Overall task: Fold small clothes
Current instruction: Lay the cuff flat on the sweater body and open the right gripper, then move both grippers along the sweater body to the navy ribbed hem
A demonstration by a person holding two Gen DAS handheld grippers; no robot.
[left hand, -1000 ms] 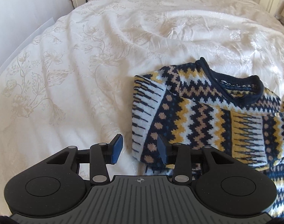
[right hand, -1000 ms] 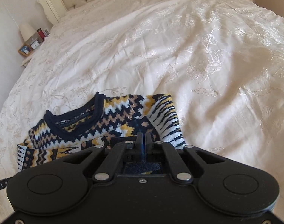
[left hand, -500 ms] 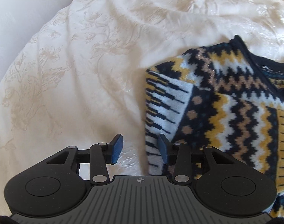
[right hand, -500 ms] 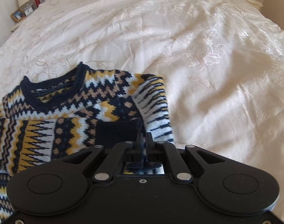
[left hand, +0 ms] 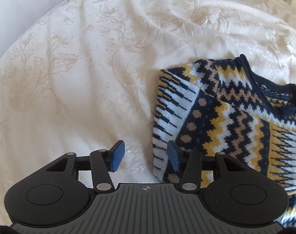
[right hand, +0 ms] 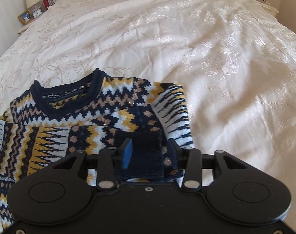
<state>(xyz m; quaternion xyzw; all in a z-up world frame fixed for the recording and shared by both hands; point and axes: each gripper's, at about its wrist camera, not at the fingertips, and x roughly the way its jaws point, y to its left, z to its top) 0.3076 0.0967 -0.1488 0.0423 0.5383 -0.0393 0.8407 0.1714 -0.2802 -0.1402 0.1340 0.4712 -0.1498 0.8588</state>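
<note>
Released by the right claw (right hand: 149,154), whose jaws now stand apart, the sleeve cuff (right hand: 142,156) rests folded on the sweater (left hand: 235,120) on the bed (left hand: 79,68). Left claw (left hand: 146,157) is apart too, at the sweater's edge. Pulling back carelessly could catch the knit and undo the fold.

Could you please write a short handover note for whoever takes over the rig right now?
Left gripper: open, holding nothing, low over the bedspread at the sweater's folded side edge.
Right gripper: open, its fingers on either side of the navy cuff, not clamped on it.
Sweater: patterned knit, lying on the bed with the neckline towards the headboard. Both sleeves are folded in across the body.
Left to do: fold the body, presumably hem up towards the neckline; the hem is mostly hidden behind the grippers, so check it first.
</note>
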